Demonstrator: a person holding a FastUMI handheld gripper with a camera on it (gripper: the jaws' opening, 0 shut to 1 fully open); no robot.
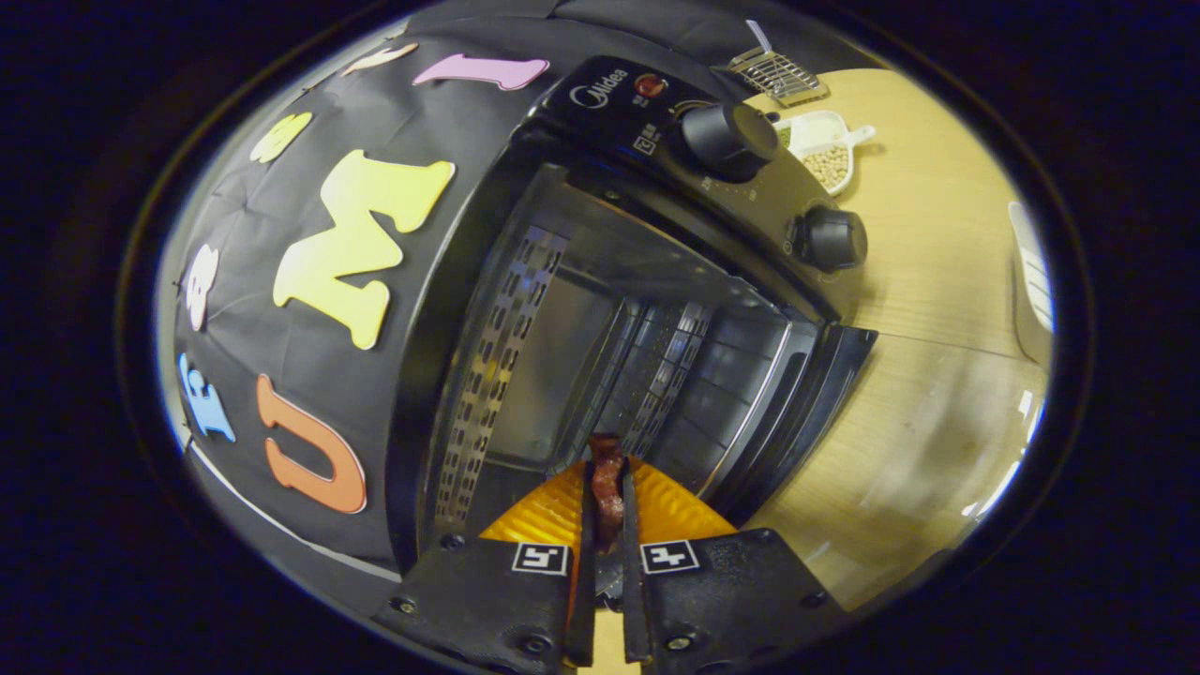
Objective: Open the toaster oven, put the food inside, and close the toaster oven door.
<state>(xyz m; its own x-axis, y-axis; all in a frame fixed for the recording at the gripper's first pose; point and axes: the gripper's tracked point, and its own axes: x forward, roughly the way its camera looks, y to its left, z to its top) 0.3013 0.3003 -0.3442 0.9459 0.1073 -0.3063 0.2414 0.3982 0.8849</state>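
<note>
The black toaster oven [600, 309] stands right ahead of me, seen tilted, with its door [806, 422] swung down and open. Its dark cavity [562, 366] shows perforated side walls. My gripper [607, 492] is shut on a thin reddish-brown strip of food [607, 483] that sticks out from between the fingertips at the mouth of the cavity. Two black knobs [727, 139] sit on the oven's control panel.
The oven rests on a light wooden table [919, 281]. Beyond the oven lie a white dish of beans [825, 155] and a small wire rack [776, 75]. A white object [1029, 281] stands at the table's far side.
</note>
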